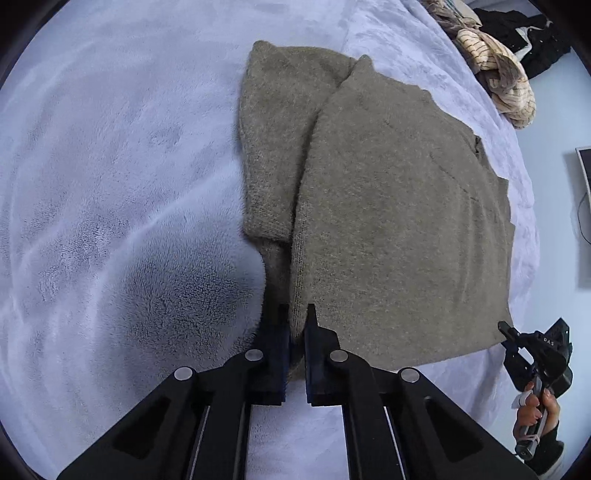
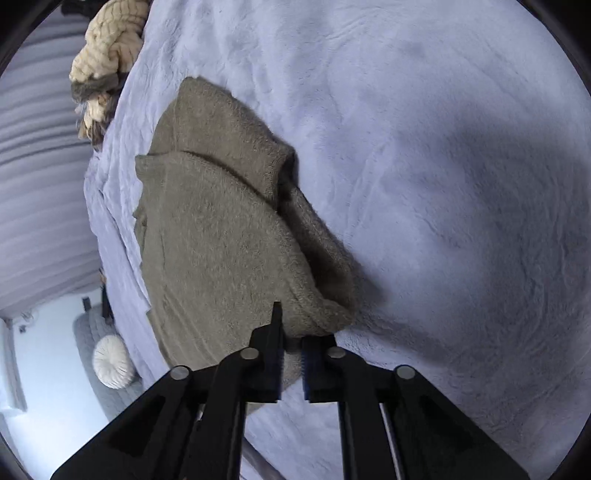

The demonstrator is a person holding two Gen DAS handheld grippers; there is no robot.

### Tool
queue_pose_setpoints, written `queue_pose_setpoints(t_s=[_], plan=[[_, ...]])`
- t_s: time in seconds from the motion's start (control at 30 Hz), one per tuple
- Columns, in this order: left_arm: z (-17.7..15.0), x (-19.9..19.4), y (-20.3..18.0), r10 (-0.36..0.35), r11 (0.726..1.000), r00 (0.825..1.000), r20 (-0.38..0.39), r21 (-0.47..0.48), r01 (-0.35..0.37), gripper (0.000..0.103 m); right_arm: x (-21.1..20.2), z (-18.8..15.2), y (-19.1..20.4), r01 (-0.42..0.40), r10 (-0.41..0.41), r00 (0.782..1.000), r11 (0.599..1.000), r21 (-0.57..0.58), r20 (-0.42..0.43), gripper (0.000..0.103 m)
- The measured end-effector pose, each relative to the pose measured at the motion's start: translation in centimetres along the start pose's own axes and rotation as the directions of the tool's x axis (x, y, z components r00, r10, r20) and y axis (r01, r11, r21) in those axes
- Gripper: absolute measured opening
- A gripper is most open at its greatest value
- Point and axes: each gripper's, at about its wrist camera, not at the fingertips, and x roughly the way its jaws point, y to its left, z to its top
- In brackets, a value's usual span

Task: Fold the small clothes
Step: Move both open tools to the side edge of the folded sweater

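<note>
The sweater (image 1: pixel 388 206) ahead of the left gripper (image 1: pixel 297 332) is plain olive-brown, fuzzy and unpatterned. Under it the blanket (image 1: pixel 122 166) is pale lavender with darker mottled shading. Both grippers are black with dark blue pads (image 2: pixel 306 365). Far beyond the right gripper (image 2: pixel 291 332) lies a cream garment (image 2: pixel 107 48) with thin dark stripes, and beside it black clothing (image 1: pixel 524 33).

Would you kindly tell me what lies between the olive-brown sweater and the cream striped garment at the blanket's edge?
Only bare lavender blanket lies between the sweater and the cream striped garment; the left wrist view shows it best.
</note>
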Motion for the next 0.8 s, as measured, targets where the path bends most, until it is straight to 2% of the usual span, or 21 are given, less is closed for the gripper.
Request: queue_pose_setpoints(t_s=[0.07,0.13,0.23,0.33,0.47,0.6,0.7,0.8], plan=[[-0.4,-0.7,-0.4,0.003,1.000,1.000,0.013,0.027,-0.003,0.007,-1.1,-0.2,2.7,0.060,-0.057,0.998,0.983,-0.174,0.020,0.008],[-0.9,-0.2,-0.4,0.026,0.999,1.000,0.001,0.036,-0.026,0.007,-1.8,-0.6,4.3,0.119,-0.111,0.993,0.953,-0.279,0.042,0.008],[-1.2,1.6,0.1,0.076,0.997,0.997,-0.031,0.035,-0.075,0.007,-1.0,-0.2,4.5,0.207,-0.201,0.978,0.921,-0.331,0.053,0.008],[-1.7,1.9,0.7,0.083,0.996,0.996,-0.037,0.029,-0.082,0.008,1.2,0.3,3.1,0.287,-0.294,0.955,0.895,-0.342,0.031,0.008],[-2.1,-0.4,0.4,0.105,0.994,0.994,-0.007,0.039,-0.105,0.008,0.7,0.2,3.1,0.274,-0.283,0.959,0.911,-0.309,0.015,0.011],[-1.2,-3.8,-0.6,0.060,0.996,0.995,0.085,0.062,-0.065,0.008,-1.3,-1.0,3.7,0.247,-0.254,0.967,0.918,-0.311,0.019,0.015],[0.5,-4.3,-1.1,0.042,0.996,0.991,0.129,0.075,-0.052,0.008,-2.3,-2.3,4.8,0.224,-0.222,0.974,0.896,-0.383,0.049,0.015],[2.8,-2.3,-2.5,0.070,0.992,0.989,0.133,0.098,-0.083,0.008,-2.3,-2.8,5.6,0.240,-0.231,0.970,0.872,-0.427,0.075,0.015]])
